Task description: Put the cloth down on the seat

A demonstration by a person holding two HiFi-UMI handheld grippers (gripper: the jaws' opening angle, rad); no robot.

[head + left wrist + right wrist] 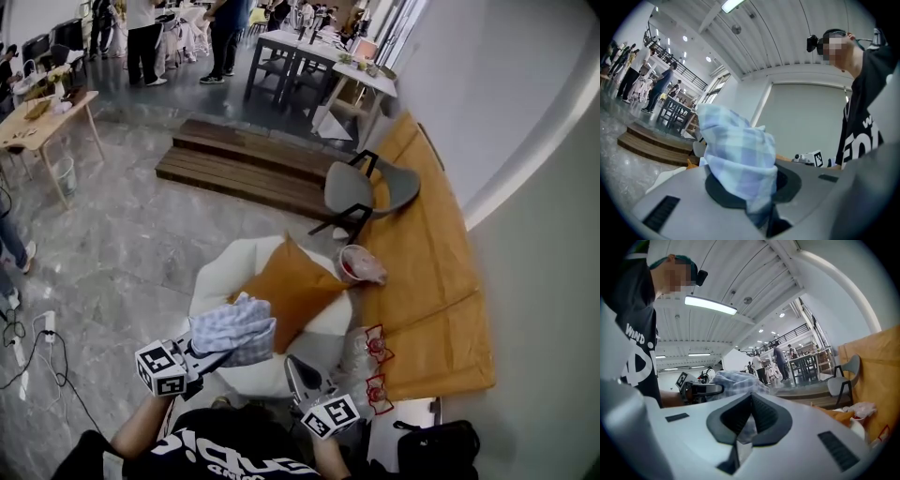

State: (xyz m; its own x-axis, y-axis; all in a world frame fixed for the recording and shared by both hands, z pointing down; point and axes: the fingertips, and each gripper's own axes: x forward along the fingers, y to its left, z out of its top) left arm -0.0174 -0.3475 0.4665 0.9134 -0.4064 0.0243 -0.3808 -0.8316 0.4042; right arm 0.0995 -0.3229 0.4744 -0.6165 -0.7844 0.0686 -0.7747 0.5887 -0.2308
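Tongs of the left gripper (200,353) are clamped on the checked blue-and-white cloth (236,328), which bunches up past their tips in a loose heap; the left gripper view shows the fabric (736,154) pinched between the dark pads and rising above them. At about 3 o'clock from it, just beside the cloth but apart from it, the right gripper (292,364) has its tongs together with nothing in them, and in the right gripper view the pads meet at their tips (751,401) with the cloth (736,380) beyond them at 10 o'clock. In the head view the held cloth hangs over the near edge of the round white seat (220,272), not laid on it. An orange cushion (295,286) lies tilted across the seat's middle. At 2 o'clock from the cushion a red-rimmed bowl (359,265) sits at the edge of the orange-covered bench (431,281). Farther off at 12 o'clock stand a grey chair (361,192) and, behind it, low wooden steps (248,164).
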